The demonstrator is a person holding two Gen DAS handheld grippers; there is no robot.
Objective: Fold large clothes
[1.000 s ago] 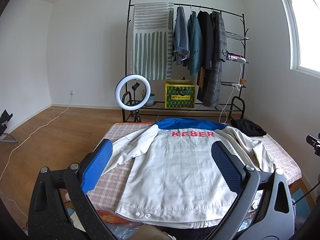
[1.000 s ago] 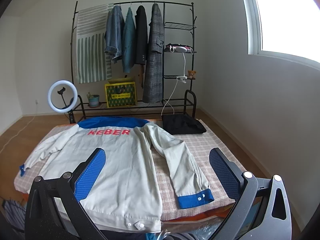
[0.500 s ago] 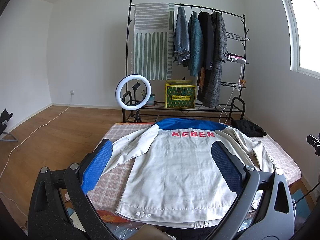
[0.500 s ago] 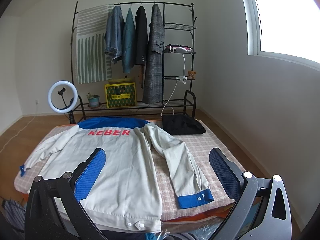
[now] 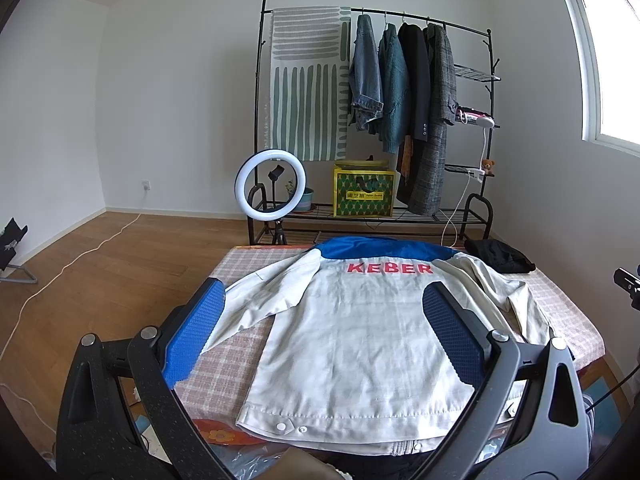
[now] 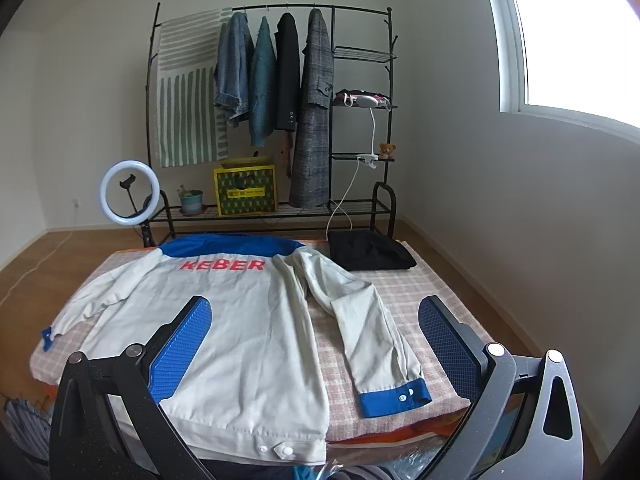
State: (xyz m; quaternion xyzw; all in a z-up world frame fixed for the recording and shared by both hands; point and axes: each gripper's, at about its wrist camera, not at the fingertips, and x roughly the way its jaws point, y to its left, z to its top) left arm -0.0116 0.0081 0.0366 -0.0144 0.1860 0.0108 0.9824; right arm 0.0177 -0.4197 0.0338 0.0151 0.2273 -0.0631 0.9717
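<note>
Left wrist view: your left gripper (image 5: 324, 332) hangs over the near edge of the table (image 5: 244, 264), fingers wide apart, nothing btwn them. The jacket (image 5: 360, 340) lies back-up & flat on the checked cloth, hem at 6 o'clock, blue yoke w/ red KEBER lettering at 12. One sleeve runs out toward 9–10 o'clock; the other lies bunched at 2–3. A folded black garment (image 5: 500, 256) sits at the table's far corner, approx 2 o'clock, just beside that sleeve. Clothes rack (image 5: 376, 120) & ring light (image 5: 270, 186) stand beyond, at 12.

Right wrist view: your right gripper (image 6: 316, 344) is spread open too, gripping nothing, held above the jacket's (image 6: 224, 320) hem. The sleeve w/ the blue cuff (image 6: 394, 398) runs down to 5 o'clock. The black garment (image 6: 372, 250) is at 1 o'clock.
</note>
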